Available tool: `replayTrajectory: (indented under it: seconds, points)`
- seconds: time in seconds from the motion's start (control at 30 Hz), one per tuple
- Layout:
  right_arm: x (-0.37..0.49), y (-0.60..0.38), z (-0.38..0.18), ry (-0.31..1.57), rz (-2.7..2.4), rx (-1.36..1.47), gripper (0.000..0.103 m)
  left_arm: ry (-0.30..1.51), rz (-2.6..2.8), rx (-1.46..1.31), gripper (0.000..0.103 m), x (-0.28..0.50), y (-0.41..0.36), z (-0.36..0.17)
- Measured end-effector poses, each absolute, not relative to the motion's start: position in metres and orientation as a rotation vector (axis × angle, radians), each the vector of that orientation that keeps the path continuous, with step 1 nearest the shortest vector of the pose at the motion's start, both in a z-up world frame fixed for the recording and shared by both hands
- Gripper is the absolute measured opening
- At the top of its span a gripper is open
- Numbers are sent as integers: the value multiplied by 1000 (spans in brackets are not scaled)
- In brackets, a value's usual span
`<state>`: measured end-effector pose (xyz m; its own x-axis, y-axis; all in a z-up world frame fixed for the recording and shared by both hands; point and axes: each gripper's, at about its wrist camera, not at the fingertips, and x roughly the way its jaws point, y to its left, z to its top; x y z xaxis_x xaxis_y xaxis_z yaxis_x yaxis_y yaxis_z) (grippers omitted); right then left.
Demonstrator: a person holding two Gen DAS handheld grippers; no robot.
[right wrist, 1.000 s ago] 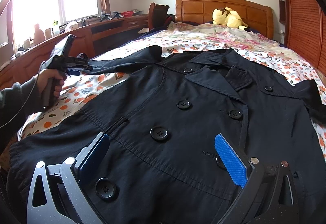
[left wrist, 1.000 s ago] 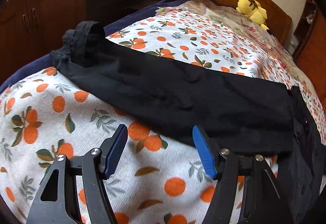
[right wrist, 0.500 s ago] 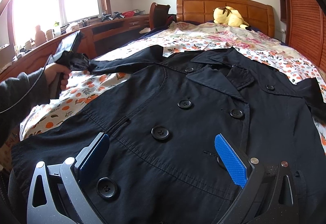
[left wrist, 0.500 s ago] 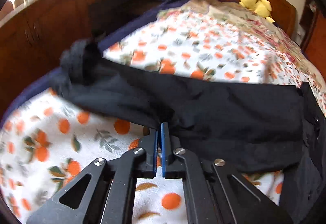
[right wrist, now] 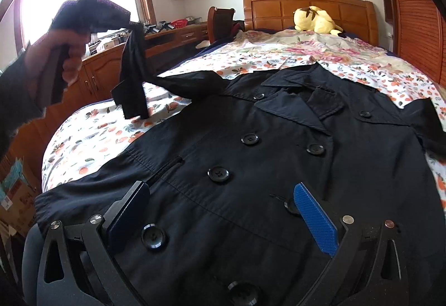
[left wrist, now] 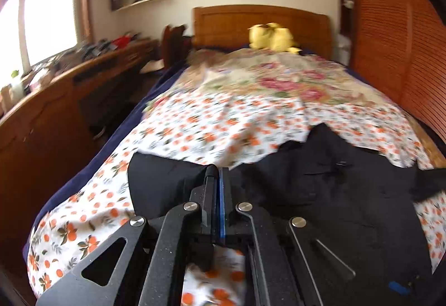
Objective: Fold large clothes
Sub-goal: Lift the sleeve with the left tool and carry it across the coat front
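A black double-breasted coat with large black buttons lies face up on the bed. My left gripper is shut on the coat's left sleeve and holds it lifted above the bed; in the right wrist view the sleeve hangs down from the left gripper, its cuff dangling over the bedsheet. My right gripper is open, its blue pads low over the coat's front, holding nothing.
The bed has an orange-print sheet and a floral blanket further back. A yellow plush toy sits by the wooden headboard. A wooden desk and cabinets run along the left. A slatted wooden wall is right.
My left gripper closed on the sleeve, then lifted it high off the bed and swung it toward the coat. My right gripper stayed still and open.
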<state>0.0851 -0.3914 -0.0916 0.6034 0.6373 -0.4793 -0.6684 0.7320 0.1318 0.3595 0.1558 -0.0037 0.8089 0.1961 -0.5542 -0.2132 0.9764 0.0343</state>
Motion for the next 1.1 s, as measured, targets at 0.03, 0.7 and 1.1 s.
replayTrajectory:
  seconds: [0.03,0.7,1.1]
  points:
    - [82,-392,-92,525,749,-67,103,587,203,-20,2,358,147,-1]
    - [78,-397,-87,558,738,-63,103,590,145,88,25,280,69,-36]
    - [74,-399,-91,546,739,-72,103,557,72,25,76,220,68,-39]
